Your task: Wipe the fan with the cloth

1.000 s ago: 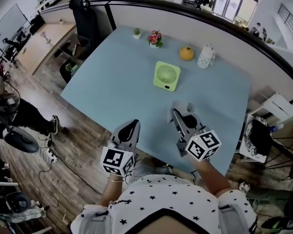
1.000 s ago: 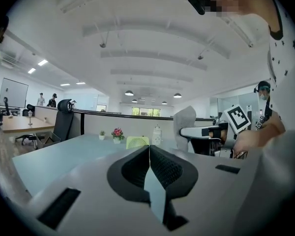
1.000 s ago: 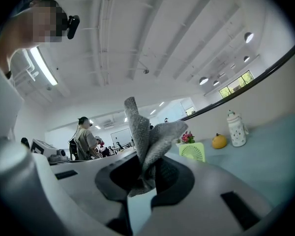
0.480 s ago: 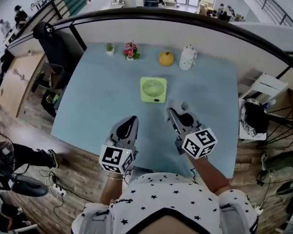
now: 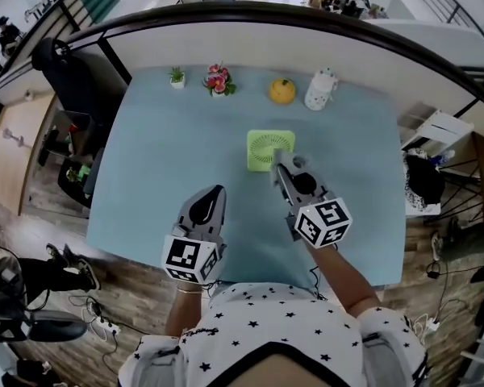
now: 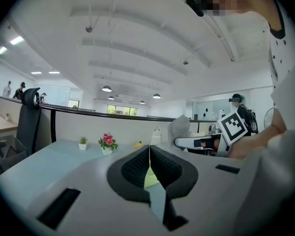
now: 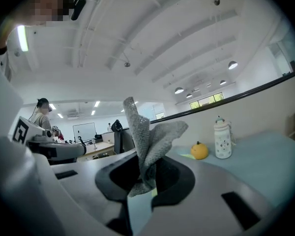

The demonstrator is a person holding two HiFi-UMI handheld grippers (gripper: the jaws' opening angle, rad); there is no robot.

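Observation:
A light green square fan lies flat on the pale blue table. My right gripper is shut on a grey cloth, with its tip at the fan's near right edge. In the right gripper view the cloth sticks up out of the jaws of that gripper. My left gripper hovers over the table's near part, left of the fan and apart from it. Its jaws are shut on nothing, with a sliver of the green fan showing below them.
Along the table's far edge stand a small potted plant, a pot of pink flowers, an orange pumpkin-like ornament and a white bottle. A black office chair stands at the table's far left. A dark-railed partition runs behind the table.
My right gripper has moved forward with the cloth, from the table's near right part to the fan's near edge. The left gripper has hardly moved.

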